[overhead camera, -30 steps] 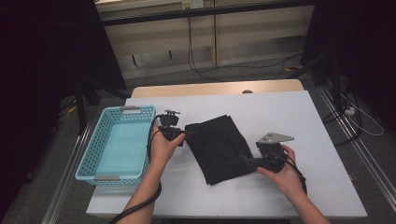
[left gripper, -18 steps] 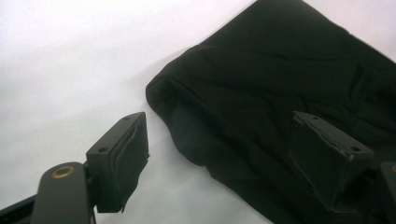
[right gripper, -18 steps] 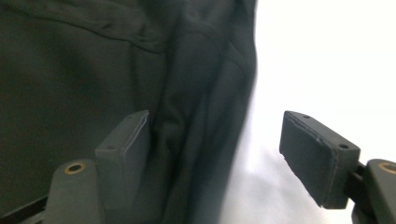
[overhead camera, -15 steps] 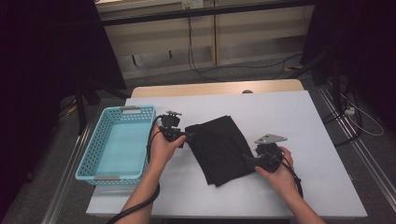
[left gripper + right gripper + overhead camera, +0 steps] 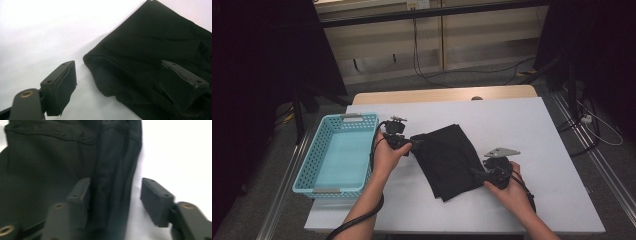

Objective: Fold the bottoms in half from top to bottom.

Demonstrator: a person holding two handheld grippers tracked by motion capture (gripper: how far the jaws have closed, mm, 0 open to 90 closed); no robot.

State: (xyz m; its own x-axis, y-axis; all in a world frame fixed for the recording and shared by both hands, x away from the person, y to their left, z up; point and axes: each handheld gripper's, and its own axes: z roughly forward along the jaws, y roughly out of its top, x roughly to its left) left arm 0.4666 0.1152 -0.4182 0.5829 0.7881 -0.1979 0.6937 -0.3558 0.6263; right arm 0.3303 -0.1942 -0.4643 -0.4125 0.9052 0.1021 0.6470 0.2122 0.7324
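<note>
Where it lies: black cloth (image 5: pixel 447 161) flat on the white table (image 5: pixel 532 125), about mid-table, set askew to the table's edges, just right of the blue basket (image 5: pixel 312 172) and apart from it.
Colour and finish: plain black, matt, no print or label to be seen.
Form: folded into a rough rectangle of several layers; longer than wide as seen from the high view.
Edges: in the left gripper view a rounded fold edge (image 5: pixel 100 65) with layers stacked beneath it; in the right gripper view a stitched seam across the top (image 5: pixel 50 135) and a raised lengthwise fold running towards the jaws.
Surface: mostly smooth, with shallow creases near the corners.
Left gripper (image 5: pixel 411 146): at the cloth's upper-left corner; jaws have just been opening and stand wide, one pad on bare table, the other over the cloth, corner between them, not pinched.
Right gripper (image 5: pixel 476 172): at the cloth's lower-right edge; jaws have just been closing, one over the cloth, one over bare table, the cloth's edge fold between them, a gap to one pad still visible.
Basket: light blue, perforated walls, at the table's left edge.
</note>
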